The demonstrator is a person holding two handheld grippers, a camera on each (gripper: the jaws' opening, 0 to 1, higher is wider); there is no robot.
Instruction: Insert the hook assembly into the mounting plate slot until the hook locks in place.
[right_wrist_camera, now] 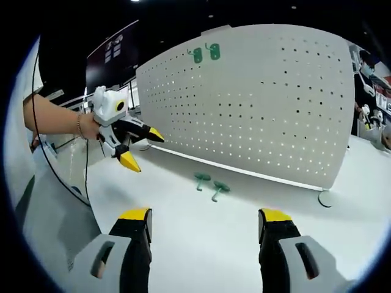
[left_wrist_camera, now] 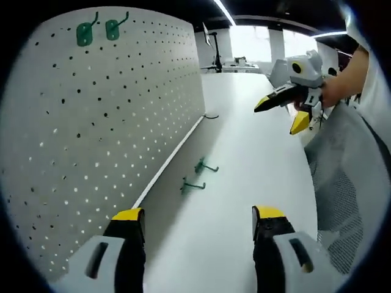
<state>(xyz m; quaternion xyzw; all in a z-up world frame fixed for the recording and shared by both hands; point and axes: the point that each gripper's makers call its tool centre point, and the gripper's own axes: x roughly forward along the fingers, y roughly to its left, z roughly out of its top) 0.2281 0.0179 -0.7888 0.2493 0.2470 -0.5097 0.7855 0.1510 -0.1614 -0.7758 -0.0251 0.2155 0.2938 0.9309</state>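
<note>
A white pegboard (left_wrist_camera: 104,122) (right_wrist_camera: 263,97) stands upright on the white table (left_wrist_camera: 256,177) (right_wrist_camera: 201,244). Two green hooks hang near its top (left_wrist_camera: 98,30) (right_wrist_camera: 205,53). Two more green hooks lie loose on the table in front of it (left_wrist_camera: 204,166) (left_wrist_camera: 192,185) (right_wrist_camera: 201,179) (right_wrist_camera: 220,189). My left gripper (left_wrist_camera: 198,223) (right_wrist_camera: 146,152) is open and empty, a short way back from the loose hooks. My right gripper (right_wrist_camera: 204,223) (left_wrist_camera: 278,118) is open and empty too, held in a hand above the table, away from the hooks.
A grey mesh chair (left_wrist_camera: 342,183) sits at the table's edge beside the hands. The pegboard rests on a round foot (right_wrist_camera: 325,198). A black cable (right_wrist_camera: 61,177) trails down from the arm. A person (right_wrist_camera: 366,67) stands beyond the board's far end.
</note>
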